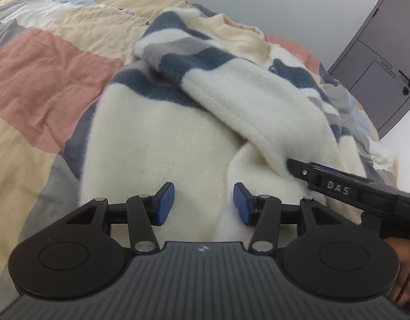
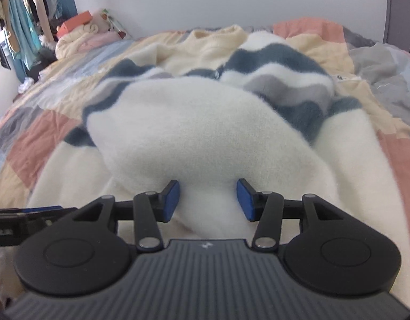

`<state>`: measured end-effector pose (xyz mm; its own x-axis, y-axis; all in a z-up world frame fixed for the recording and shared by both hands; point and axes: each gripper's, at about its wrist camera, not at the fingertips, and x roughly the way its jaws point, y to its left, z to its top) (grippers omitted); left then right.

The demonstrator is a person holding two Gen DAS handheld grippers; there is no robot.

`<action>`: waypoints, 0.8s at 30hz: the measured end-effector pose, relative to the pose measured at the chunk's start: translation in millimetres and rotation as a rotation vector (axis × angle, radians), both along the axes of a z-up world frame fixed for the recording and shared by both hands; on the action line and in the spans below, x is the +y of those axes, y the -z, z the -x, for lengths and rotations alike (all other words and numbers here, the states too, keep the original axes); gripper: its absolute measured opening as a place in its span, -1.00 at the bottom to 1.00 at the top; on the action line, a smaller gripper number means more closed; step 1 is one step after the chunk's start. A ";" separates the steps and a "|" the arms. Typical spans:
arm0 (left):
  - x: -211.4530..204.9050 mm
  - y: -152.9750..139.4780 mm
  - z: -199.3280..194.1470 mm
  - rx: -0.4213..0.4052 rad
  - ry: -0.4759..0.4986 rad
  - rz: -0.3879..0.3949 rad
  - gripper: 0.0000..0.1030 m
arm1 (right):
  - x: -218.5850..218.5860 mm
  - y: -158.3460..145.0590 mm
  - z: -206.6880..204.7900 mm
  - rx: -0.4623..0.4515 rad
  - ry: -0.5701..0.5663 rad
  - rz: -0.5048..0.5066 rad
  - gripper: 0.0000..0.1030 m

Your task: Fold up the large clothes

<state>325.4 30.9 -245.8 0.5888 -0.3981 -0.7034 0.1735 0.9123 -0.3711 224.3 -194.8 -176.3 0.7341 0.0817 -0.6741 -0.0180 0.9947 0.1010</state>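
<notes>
Both tongs spread: left over the sweater, right straddling its folded sleeve.

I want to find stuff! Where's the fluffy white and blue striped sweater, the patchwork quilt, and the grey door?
Fluffy white and blue striped sweater (image 1: 157, 144), left wrist view, white body.
Patchwork quilt (image 1: 45, 80), left wrist view, pink patch.
Grey door (image 1: 386, 61), left wrist view, panel.

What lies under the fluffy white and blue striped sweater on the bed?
The fluffy white and blue striped sweater lies on a patchwork quilt of pink, beige and grey blocks. A cream knitted garment shows behind its far edge. Anything beneath the sweater's middle is covered.
</notes>
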 end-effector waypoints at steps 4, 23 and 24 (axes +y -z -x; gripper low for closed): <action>4.4 -5.8 10.3 -0.004 -0.019 0.029 0.07 | 0.7 -0.1 11.0 -0.010 0.010 -0.005 0.00; 47.8 -46.1 88.6 -0.079 -0.191 0.004 0.08 | -50.2 -65.7 74.6 0.154 -0.028 -0.066 0.33; 50.8 -45.5 91.0 -0.066 -0.196 0.018 0.08 | -55.8 -65.6 77.4 0.191 -0.033 -0.066 0.33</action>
